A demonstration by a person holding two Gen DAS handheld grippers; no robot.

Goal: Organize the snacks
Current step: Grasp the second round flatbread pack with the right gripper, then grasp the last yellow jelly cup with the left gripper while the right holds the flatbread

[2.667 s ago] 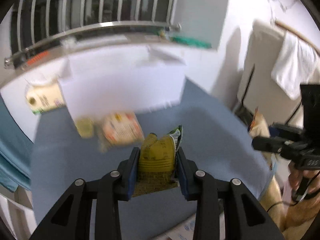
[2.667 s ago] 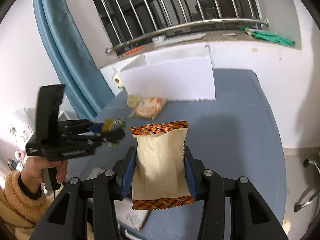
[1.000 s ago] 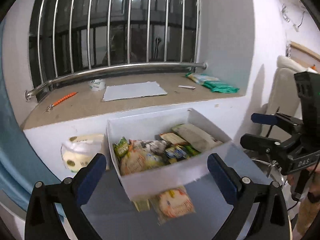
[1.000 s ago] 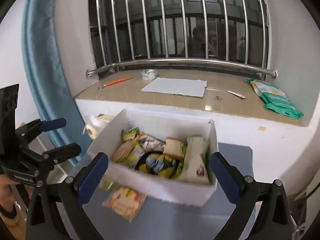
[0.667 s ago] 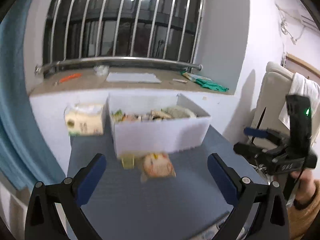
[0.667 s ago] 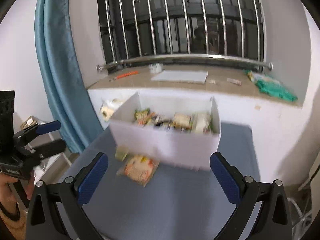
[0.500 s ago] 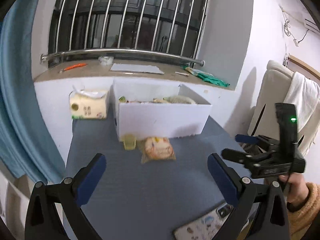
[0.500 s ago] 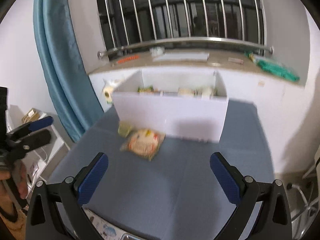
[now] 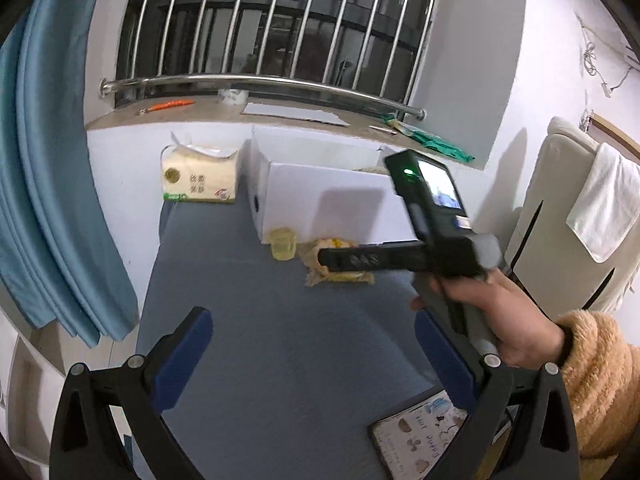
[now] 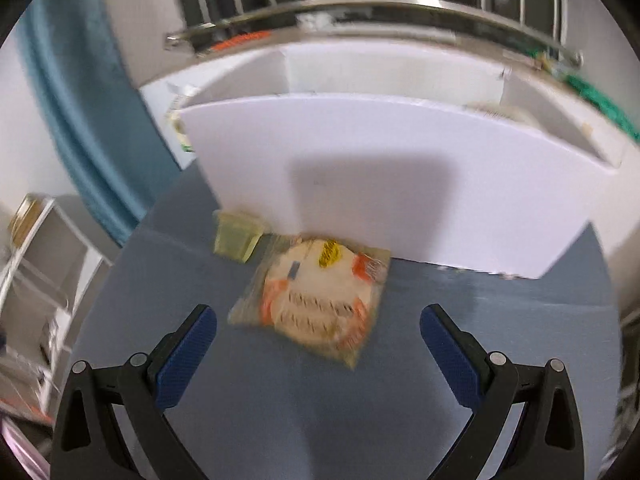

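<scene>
A clear packet with an orange-and-white round snack [image 10: 316, 300] lies flat on the blue table just in front of the white box [image 10: 400, 184]. A small yellow jelly cup [image 10: 236, 236] stands to its left against the box. My right gripper [image 10: 318, 334] is open and empty, low over the table, with the packet between and just beyond its fingertips. My left gripper [image 9: 312, 340] is open and empty, farther back over the table. From the left wrist view the right gripper [image 9: 400, 258] partly hides the packet [image 9: 340, 276], beside the jelly cup [image 9: 283, 243] and the box [image 9: 320, 196].
A tissue pack [image 9: 198, 178] stands left of the box against the wall. A blue curtain [image 9: 44, 200] hangs at the left. A printed card [image 9: 420, 440] lies at the table's near right corner. A white chair with a towel [image 9: 600, 208] stands at the right.
Both grippers dropped their snacks into the box and pulled back open. The right gripper has since moved down and forward to the round snack packet; the left stays back.
</scene>
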